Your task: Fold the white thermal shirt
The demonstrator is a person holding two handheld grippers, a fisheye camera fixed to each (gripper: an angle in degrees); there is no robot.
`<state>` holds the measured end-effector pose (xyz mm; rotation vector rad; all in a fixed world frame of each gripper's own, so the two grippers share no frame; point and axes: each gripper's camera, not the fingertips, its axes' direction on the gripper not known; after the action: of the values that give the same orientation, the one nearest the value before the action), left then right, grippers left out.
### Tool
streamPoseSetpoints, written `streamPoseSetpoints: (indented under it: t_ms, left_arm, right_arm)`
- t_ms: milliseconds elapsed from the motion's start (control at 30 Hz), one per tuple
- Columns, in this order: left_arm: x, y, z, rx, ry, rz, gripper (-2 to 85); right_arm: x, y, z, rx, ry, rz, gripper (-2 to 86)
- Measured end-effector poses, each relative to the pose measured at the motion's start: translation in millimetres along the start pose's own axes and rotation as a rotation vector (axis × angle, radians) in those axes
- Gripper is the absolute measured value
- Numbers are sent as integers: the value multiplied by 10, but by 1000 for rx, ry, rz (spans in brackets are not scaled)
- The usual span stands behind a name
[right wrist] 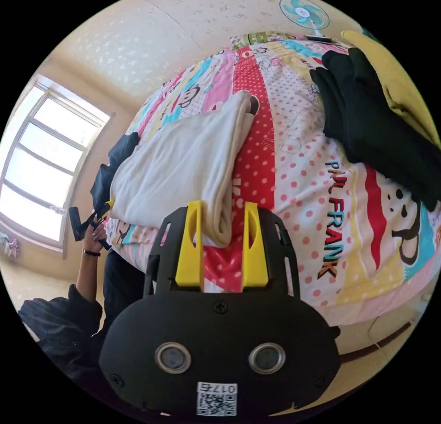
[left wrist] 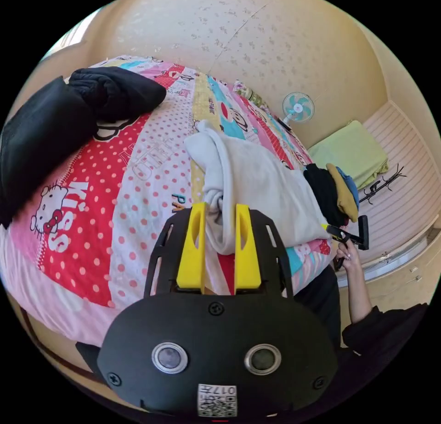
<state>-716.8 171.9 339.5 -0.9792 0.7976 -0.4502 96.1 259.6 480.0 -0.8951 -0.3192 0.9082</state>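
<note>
**White shirt on the bed between two hand-held grippers**

In the left gripper view we see the left gripper (left wrist: 219, 240) with its yellow jaws apart and a rolled end of the white shirt (left wrist: 257, 185) hanging between them. The cloth brushes the jaws, but we cannot tell whether they press on it. The shirt lies folded on a patterned bedspread (left wrist: 92, 240) and stretches away from this gripper towards the far side, where a hand (left wrist: 347, 256) holds the other gripper at the shirt's opposite corner.

In the right gripper view the right gripper (right wrist: 223, 244) has its jaws spread, released, with the shirt's (right wrist: 183, 166) folded edge lying between them, close to one jaw and clear of the other. The shirt runs along the bed's near edge.

A pile of dark clothes (right wrist: 376, 125) lies beside the shirt, with a strip of bare dotted bedspread between them. A black garment (left wrist: 55, 120) sits well apart at the other end of the bed. Behind the bed stand a wall (left wrist: 275, 42) and a small fan (left wrist: 297, 107); a window (right wrist: 41, 175) lights one side
</note>
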Motion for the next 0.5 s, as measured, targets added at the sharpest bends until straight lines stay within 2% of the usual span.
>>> streamPoseSetpoints:
  t_ms: [67, 167, 267, 300, 367, 433, 500]
  left_arm:
    - [-40, -2, -81, 8, 88, 18, 26]
    - [-143, -167, -349, -89, 139, 50, 19]
    - [-301, -7, -171, -268, 127, 45, 23]
    - [-423, 136, -57, -271, 139, -8, 30]
    - [-623, 325, -32, -201, 206, -105, 41]
    - [-790, 504, -179, -89, 234, -212, 71]
    - [-866, 797, -399, 104, 180, -276, 112]
  right_arm:
    - [-35, 55, -228, 23, 5, 6, 56]
    - [-137, 143, -667, 73, -20, 20, 43]
    - [-36, 280, -477, -80, 123, 85, 49]
    - [50, 350, -350, -129, 172, 140, 54]
    - [-26, 461, -481, -39, 137, 155, 70]
    - [-460, 555, -815, 125, 293, 107, 84]
    - [-864, 572, -955, 235, 341, 20, 95]
